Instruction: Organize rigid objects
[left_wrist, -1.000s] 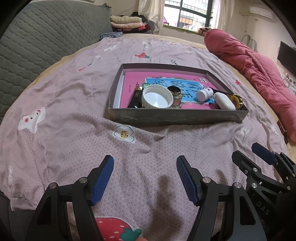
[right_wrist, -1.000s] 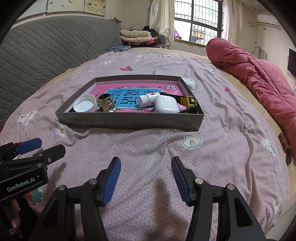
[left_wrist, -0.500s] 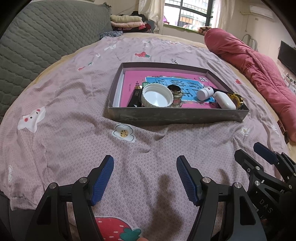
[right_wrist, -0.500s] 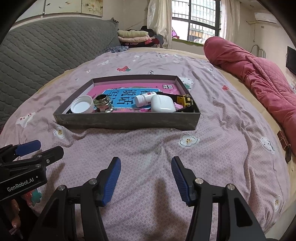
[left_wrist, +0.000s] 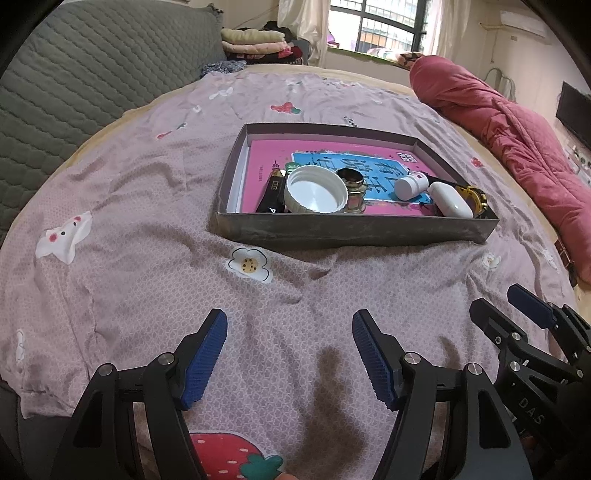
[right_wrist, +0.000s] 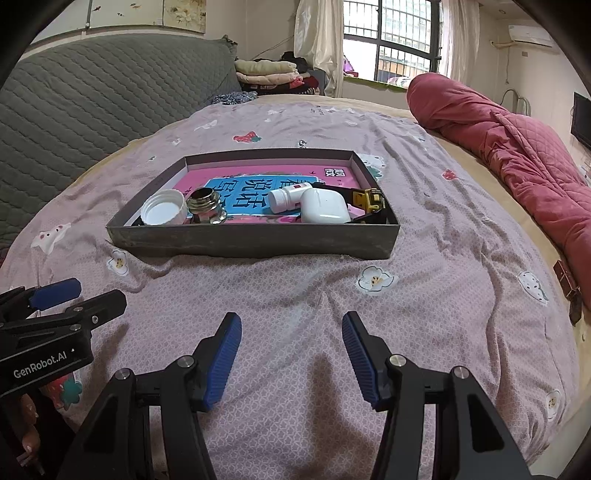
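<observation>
Both claws, left (left_wrist: 290, 354) and right (right_wrist: 291, 354), remain apart and empty above the bed (left_wrist: 147, 206), the box (right_wrist: 251, 240) unchanged; only the left view shows the black item (left_wrist: 271, 194) beside the white lid (left_wrist: 316, 189).

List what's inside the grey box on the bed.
Grey box holds a pink book, white cap, metal jar, pill bottle, earbud case, yellow toy. Near-wall contents hidden.

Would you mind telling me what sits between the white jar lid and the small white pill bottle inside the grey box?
A metal threaded fitting stands between the white lid and the pill bottle, on the pink book in the grey box; the right wrist view shows it best.
</observation>
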